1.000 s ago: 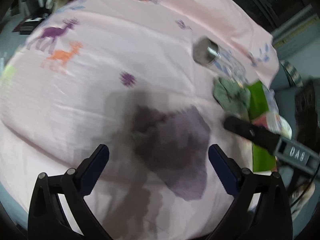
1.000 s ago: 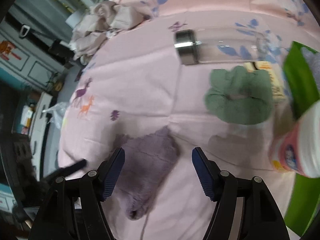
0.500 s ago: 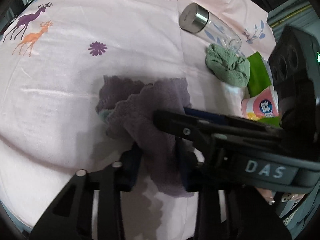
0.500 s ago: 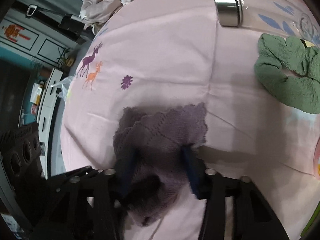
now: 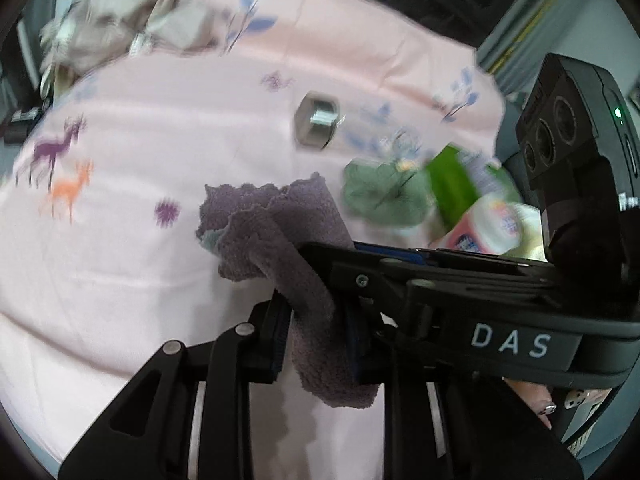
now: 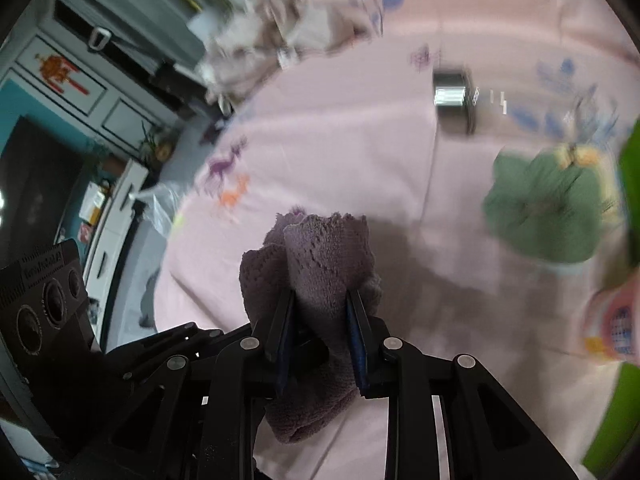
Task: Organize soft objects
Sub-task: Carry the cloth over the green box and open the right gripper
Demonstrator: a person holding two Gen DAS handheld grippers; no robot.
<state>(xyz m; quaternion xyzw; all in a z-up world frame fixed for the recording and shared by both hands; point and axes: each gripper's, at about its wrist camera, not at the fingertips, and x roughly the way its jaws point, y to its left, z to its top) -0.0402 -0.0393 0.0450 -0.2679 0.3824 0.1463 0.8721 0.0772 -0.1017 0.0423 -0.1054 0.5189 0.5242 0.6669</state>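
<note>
A purple knitted cloth hangs bunched above the pink printed bedsheet. My left gripper pinches its lower fold; the jaws are still closing, with the pads pressing the cloth. My right gripper reaches in from the right and grips the same cloth higher up. In the right wrist view the purple cloth sits squeezed between the right gripper, whose jaws are also closing on it. A green cloth lies crumpled on the sheet to the right.
A clear bottle with a steel cap lies behind the cloths. A green packet and a pink cup sit at the right. Crumpled bedding is piled at the far left. Cabinets stand beyond the bed edge.
Both grippers went from wide open above the flat purple cloth to closed on it. The cloth has been gathered up and lifted off the sheet.
</note>
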